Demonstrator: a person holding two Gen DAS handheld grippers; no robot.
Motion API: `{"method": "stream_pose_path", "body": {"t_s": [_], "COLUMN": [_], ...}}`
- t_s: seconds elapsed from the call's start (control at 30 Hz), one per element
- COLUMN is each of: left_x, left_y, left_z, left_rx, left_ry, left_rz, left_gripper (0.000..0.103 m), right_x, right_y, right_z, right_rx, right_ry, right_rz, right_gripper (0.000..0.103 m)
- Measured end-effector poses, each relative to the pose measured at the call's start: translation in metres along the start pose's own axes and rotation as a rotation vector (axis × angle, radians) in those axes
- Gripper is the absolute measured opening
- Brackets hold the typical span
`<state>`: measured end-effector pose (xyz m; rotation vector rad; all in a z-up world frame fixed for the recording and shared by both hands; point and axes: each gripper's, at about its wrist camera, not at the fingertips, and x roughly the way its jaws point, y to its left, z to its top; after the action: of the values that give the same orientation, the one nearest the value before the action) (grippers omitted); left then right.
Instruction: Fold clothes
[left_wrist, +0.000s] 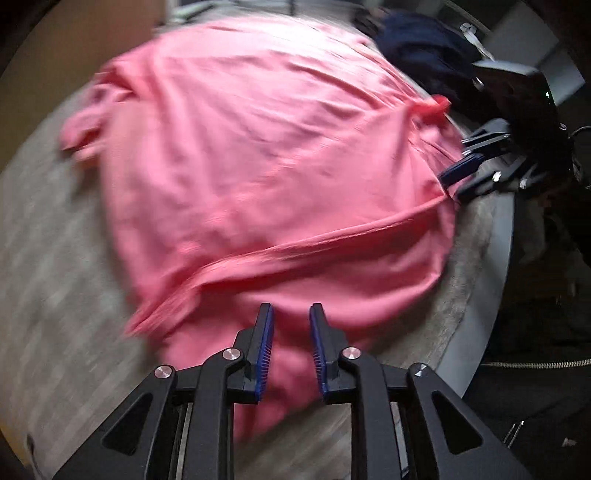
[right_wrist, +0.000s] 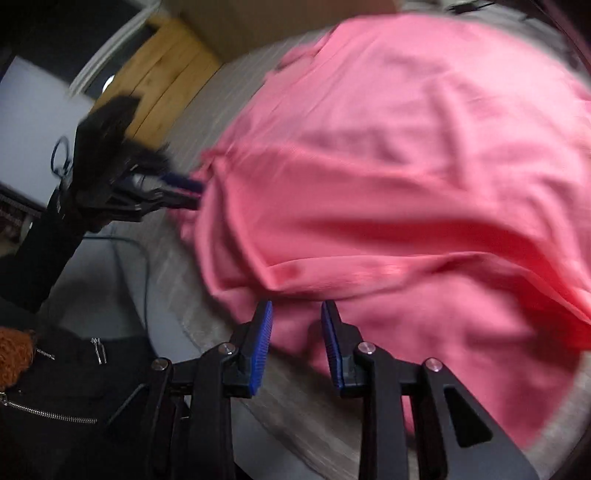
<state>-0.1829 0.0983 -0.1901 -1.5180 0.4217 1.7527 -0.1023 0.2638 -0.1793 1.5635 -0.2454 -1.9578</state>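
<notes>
lying spread over a grey striped cloth-covered table (left_wrist: 48, 258), the pink shirt (left_wrist: 266, 155) fills most of both wrist views, wrinkled, with a long raised fold running across its near part. both pictures are smeared by motion blur, so fine detail of the fabric is unclear.

left gripper (left_wrist: 291, 350): pointing steeply down at the near edge of the shirt. the two blue-padded fingers (left_wrist: 265, 354) stand a narrow gap apart, with pink fabric showing between and under them. cannot tell whether the pads actually pinch the cloth or only hover over it.

right gripper (right_wrist: 297, 343): likewise angled down at its own edge of the shirt, blue pads a small gap apart, pink fabric visible in the gap. grip on the cloth cannot be judged here either. in the left wrist view the right gripper (left_wrist: 461, 173) sits at the shirt's far right edge, its tips at the hem; in the right wrist view the left gripper (right_wrist: 184, 188) meets the shirt's left edge.

a dark navy garment (left_wrist: 424, 51) lies at the far right corner of the table, beyond the shirt. a black jacket with zips (right_wrist: 66, 387) shows at lower left of the right wrist view, the person's clothing. wooden furniture (right_wrist: 166, 62) stands past the table.
</notes>
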Motion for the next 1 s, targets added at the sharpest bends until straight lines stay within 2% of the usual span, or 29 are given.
{"method": "stream_pose_path", "body": {"t_s": [0.03,0.07,0.13,0.17,0.2,0.27,0.33,0.43,0.5,0.57,0.6,0.63,0.67,0.7,0.73,0.77,0.8,0.83,0.9,0.97,1.0], "left_x": [0.006,0.003,-0.010,-0.020,-0.030,-0.049,-0.053,-0.040,-0.025,-0.009,-0.003,0.003,0.008,0.007,0.003,-0.003,-0.008,-0.014,-0.007,0.004,0.015], "left_y": [0.001,0.004,0.031,0.045,0.058,0.077,0.076,0.047,0.022,0.001,0.002,0.002,0.003,0.013,0.022,0.021,0.021,0.021,0.000,-0.021,-0.031], "left_z": [0.006,0.011,0.025,0.025,0.026,0.019,0.013,0.010,0.015,0.020,0.025,0.031,0.036,0.040,0.042,0.040,0.039,0.038,0.034,0.031,0.032], "left_rx": [0.012,0.020,-0.054,-0.108,-0.162,-0.222,-0.181,-0.066,0.018,0.083,0.088,0.093,0.097,0.059,0.023,0.029,0.035,0.042,0.125,0.203,0.230], "left_ry": [0.005,-0.018,-0.070,-0.102,-0.134,-0.175,-0.158,-0.116,-0.083,-0.062,-0.055,-0.047,-0.040,-0.045,-0.057,-0.063,-0.069,-0.075,-0.039,-0.001,0.021], "left_rz": [0.015,0.033,0.195,0.215,0.234,0.257,0.279,0.144,0.047,-0.024,0.003,0.031,0.059,0.099,0.101,0.083,0.065,0.047,0.001,-0.057,-0.079], "left_gripper": [0.015,0.014,0.012,0.012,0.013,0.014,0.014,0.014,0.015,0.020,0.020,0.020,0.019,0.015,0.014,0.014,0.014,0.014,0.014,0.015,0.017], "right_x": [0.010,0.014,0.003,-0.013,-0.030,-0.055,-0.052,-0.016,0.009,0.026,0.035,0.034,0.023,0.005,-0.016,-0.034,-0.043,-0.042,-0.025,-0.001,0.011], "right_y": [0.005,0.007,-0.008,-0.024,-0.037,-0.042,-0.027,0.007,0.023,0.027,0.028,0.024,0.014,0.002,-0.008,-0.014,-0.012,-0.007,0.006,0.016,0.018], "right_z": [0.006,0.016,0.037,0.046,0.051,0.048,0.042,0.037,0.037,0.043,0.047,0.058,0.070,0.078,0.082,0.081,0.076,0.073,0.060,0.041,0.035], "right_rx": [-0.021,-0.049,-0.015,0.076,0.141,0.171,0.106,-0.013,-0.054,-0.054,-0.054,-0.058,-0.024,0.038,0.086,0.113,0.101,0.067,0.010,-0.005,-0.016], "right_ry": [0.017,0.004,-0.107,-0.181,-0.239,-0.293,-0.230,-0.068,0.013,0.023,0.026,-0.027,-0.123,-0.223,-0.303,-0.347,-0.329,-0.282,-0.154,-0.025,0.021], "right_rz": [-0.002,-0.054,-0.229,-0.337,-0.381,-0.320,-0.238,-0.075,-0.003,0.020,0.031,-0.064,-0.206,-0.308,-0.330,-0.285,-0.233,-0.215,-0.162,-0.068,-0.059], "right_gripper": [0.027,0.027,0.027,0.028,0.028,0.028,0.028,0.028,0.027,0.026,0.025,0.023,0.023,0.023,0.023,0.023,0.023,0.022,0.022,0.018,0.018]}}
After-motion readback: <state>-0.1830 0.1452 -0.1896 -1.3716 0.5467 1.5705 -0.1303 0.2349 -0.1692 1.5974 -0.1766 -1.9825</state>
